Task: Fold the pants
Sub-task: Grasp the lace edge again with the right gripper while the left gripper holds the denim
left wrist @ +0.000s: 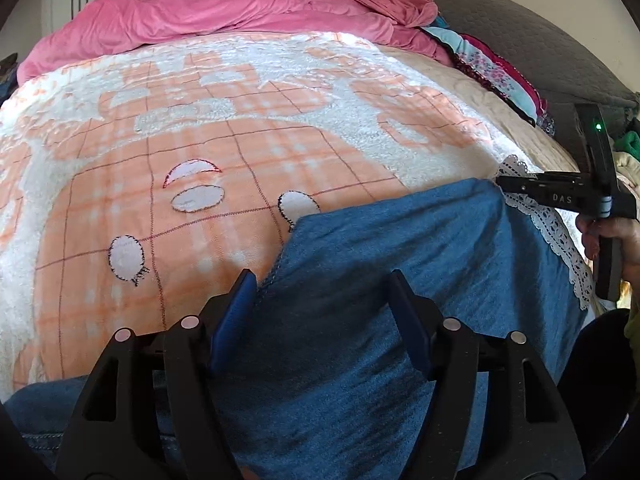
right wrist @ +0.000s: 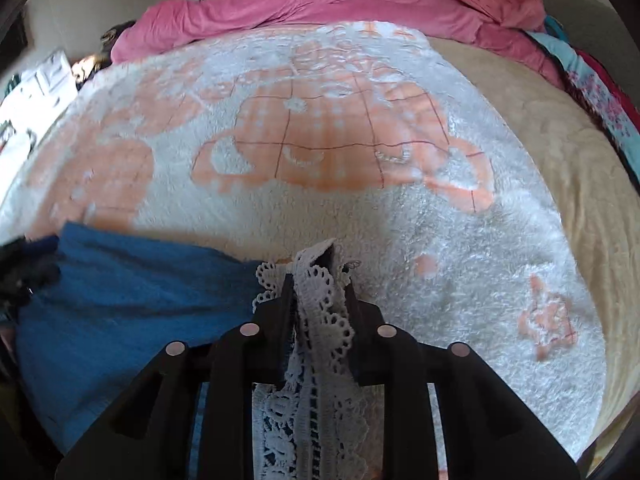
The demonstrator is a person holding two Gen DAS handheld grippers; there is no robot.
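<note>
Blue denim pants (left wrist: 380, 248) with a white lace hem (left wrist: 556, 236) lie on the near side of the bed. My left gripper (left wrist: 320, 280) is open; its blue-padded fingers (left wrist: 234, 316) straddle a fold of denim near the cloth's left edge without pressing it. In the right wrist view my right gripper (right wrist: 318, 280) is shut on the lace hem (right wrist: 320, 320), which bunches up between its jaws, with the denim (right wrist: 132, 292) spread to its left. The left wrist view shows the right gripper (left wrist: 505, 184) at the pants' far right corner, held by a hand (left wrist: 628, 240).
A plush orange-and-white blanket (left wrist: 240, 140) covers the bed. A crumpled pink duvet (left wrist: 240, 12) lies along the far side. Floral cloths (left wrist: 492, 68) are heaped at the far right against a grey padded backing (left wrist: 520, 32). A beige sheet (right wrist: 560, 152) shows to the right of the blanket.
</note>
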